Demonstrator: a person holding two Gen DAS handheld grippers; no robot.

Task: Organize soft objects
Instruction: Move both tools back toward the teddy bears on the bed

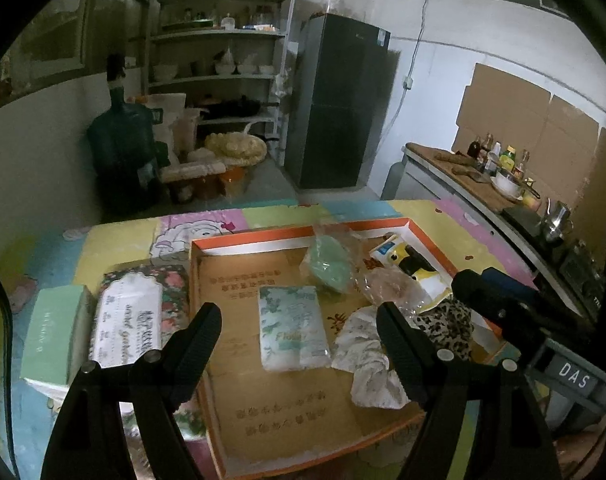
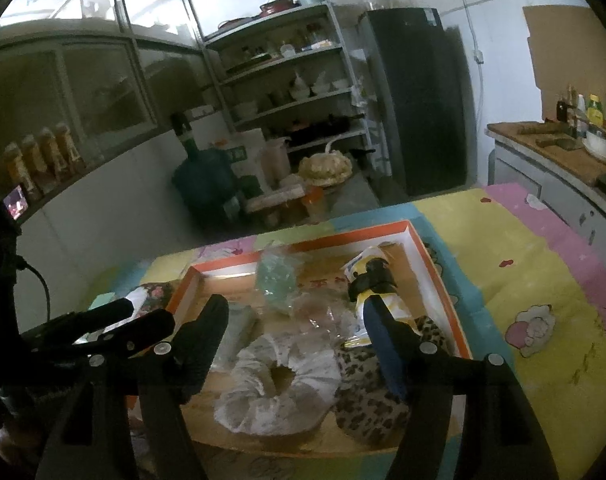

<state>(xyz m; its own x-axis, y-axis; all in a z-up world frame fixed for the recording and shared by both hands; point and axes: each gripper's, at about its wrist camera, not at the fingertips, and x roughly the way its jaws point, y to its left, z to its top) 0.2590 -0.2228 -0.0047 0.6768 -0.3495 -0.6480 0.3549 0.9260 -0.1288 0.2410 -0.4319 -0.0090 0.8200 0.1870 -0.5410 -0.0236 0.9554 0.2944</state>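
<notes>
Left wrist view: tissue pack lettered "Floral" lies in the orange-rimmed box; right unit bears "DAS". Left gripper and right gripper both gape, empty.

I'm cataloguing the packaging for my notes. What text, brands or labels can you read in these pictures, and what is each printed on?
"DAS": white letters on the grey plate on the right gripper.
"Flo…": partly legible on the tissue pack in the orange box.
Script lettering on the floral pack: too blurred to read.
Printed characters on the box floor: upside down, unreadable.
Pale green box: lettering too small.
</notes>
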